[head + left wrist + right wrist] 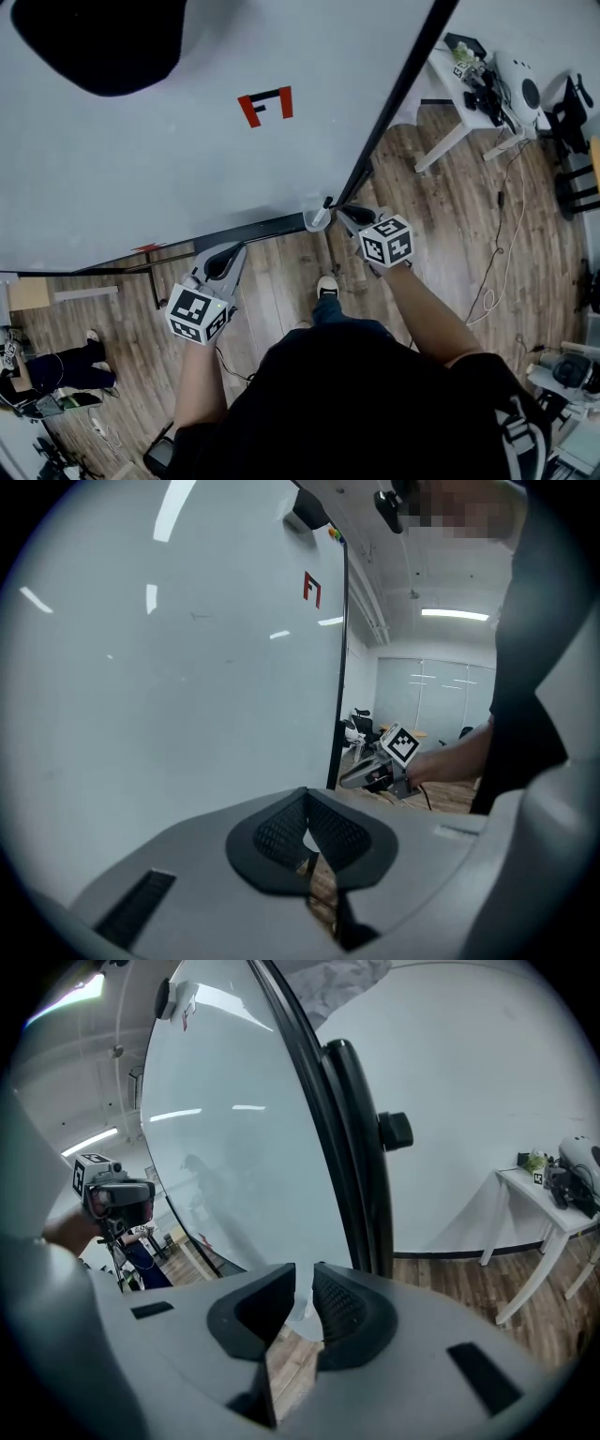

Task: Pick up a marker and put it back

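Standing slightly apart, right gripper (304, 1279) jaws face a pale cup (315, 222); left gripper (307, 799) jaws together.

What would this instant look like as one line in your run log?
left gripper: shut, empty | right gripper: open, beside holder | marker: standing in holder at whiteboard corner

Fig.: colours before me.
White glossy whiteboard (141, 178), black-framed, with red-and-black letter mark (266, 105); my grey left gripper (239, 249) and right gripper (341, 212), black-and-white squares on each; brown plank floor (450, 225).
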The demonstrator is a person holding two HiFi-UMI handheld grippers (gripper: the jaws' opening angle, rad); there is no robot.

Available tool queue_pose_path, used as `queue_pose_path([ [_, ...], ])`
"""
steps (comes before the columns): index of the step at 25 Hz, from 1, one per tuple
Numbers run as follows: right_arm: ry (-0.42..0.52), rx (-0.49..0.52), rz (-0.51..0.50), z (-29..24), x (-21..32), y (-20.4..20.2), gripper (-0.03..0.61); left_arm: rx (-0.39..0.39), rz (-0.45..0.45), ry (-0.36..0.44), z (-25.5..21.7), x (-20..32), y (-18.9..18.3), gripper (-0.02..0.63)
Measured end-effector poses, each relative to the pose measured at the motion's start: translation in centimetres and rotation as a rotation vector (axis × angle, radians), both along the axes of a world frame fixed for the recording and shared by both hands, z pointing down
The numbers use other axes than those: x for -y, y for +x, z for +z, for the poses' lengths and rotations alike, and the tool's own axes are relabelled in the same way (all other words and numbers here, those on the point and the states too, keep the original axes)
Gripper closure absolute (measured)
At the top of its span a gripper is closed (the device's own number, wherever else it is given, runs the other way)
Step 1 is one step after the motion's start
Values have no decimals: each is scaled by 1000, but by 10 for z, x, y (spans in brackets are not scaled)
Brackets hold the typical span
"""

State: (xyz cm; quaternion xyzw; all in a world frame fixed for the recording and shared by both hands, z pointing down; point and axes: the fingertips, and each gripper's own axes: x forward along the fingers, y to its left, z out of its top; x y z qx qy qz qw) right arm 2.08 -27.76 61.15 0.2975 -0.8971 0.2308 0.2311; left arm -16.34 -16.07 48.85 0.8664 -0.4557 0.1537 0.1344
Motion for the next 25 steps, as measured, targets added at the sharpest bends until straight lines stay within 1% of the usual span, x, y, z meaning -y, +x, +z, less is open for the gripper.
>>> queue_pose_path([
  [5, -34, -7, -17, 19, 9, -8, 516, -1, -22, -19, 8, 8, -7, 603],
  [13, -83, -18, -34, 43, 18, -15, 505, -18, -31, -47, 24, 14, -8, 603],
  [25, -100, -22, -51, 56, 25, -27, 494, -32, -47, -71, 34, 16, -9, 603],
])
